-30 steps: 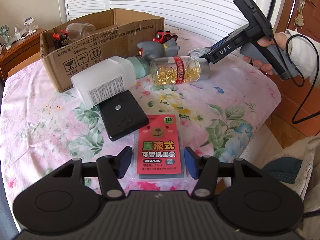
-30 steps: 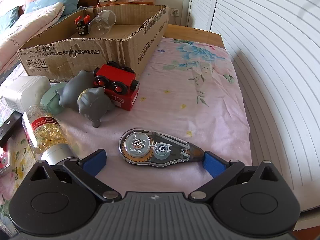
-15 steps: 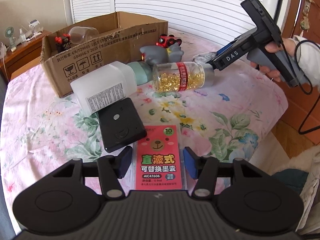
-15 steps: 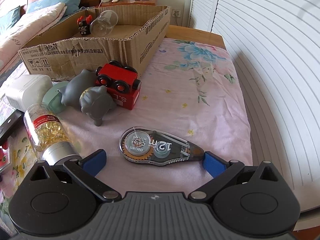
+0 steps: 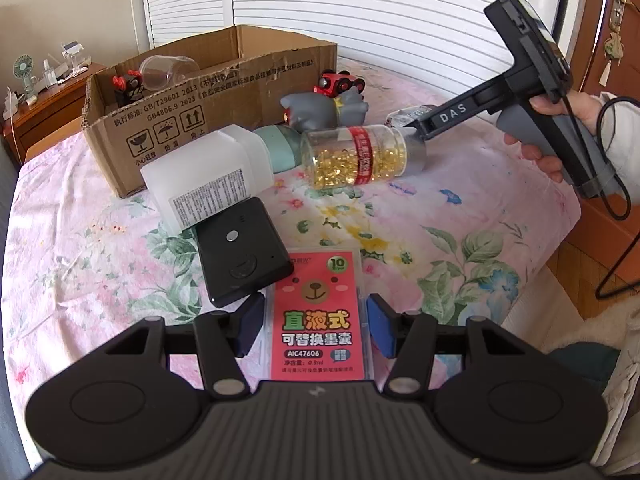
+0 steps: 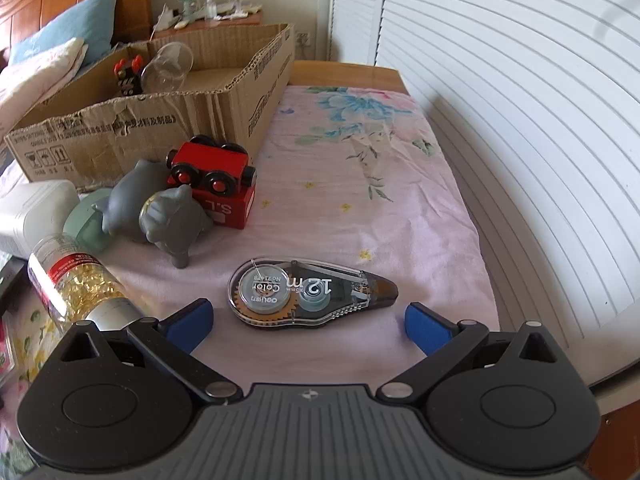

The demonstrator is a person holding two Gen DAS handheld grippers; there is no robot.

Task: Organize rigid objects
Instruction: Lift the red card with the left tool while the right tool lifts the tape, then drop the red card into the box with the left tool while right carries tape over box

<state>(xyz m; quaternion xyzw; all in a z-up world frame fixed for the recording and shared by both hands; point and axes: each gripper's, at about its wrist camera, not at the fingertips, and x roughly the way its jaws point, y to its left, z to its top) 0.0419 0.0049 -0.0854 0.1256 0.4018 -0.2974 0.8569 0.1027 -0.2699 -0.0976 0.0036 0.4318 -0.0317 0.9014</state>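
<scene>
My left gripper (image 5: 316, 326) is open with its blue pads on either side of a red ink-cartridge pack (image 5: 318, 312) lying flat on the flowered cloth. My right gripper (image 6: 310, 320) is open just short of a clear correction-tape dispenser (image 6: 308, 294); the right gripper also shows in the left wrist view (image 5: 416, 124). A cardboard box (image 5: 200, 108) at the back holds a clear cup (image 6: 166, 68) and a small red-and-black toy (image 6: 128, 76).
Loose on the table: a black flat case (image 5: 242, 250), a white square bottle (image 5: 208, 176), a capsule bottle (image 5: 360, 156), a grey toy (image 6: 160, 212), a red toy train (image 6: 212, 180). The table edge drops off at the right (image 5: 552, 248).
My left gripper has moved forward so the red pack now lies between its pads. My right gripper has edged closer to the tape dispenser. Both stay open.
</scene>
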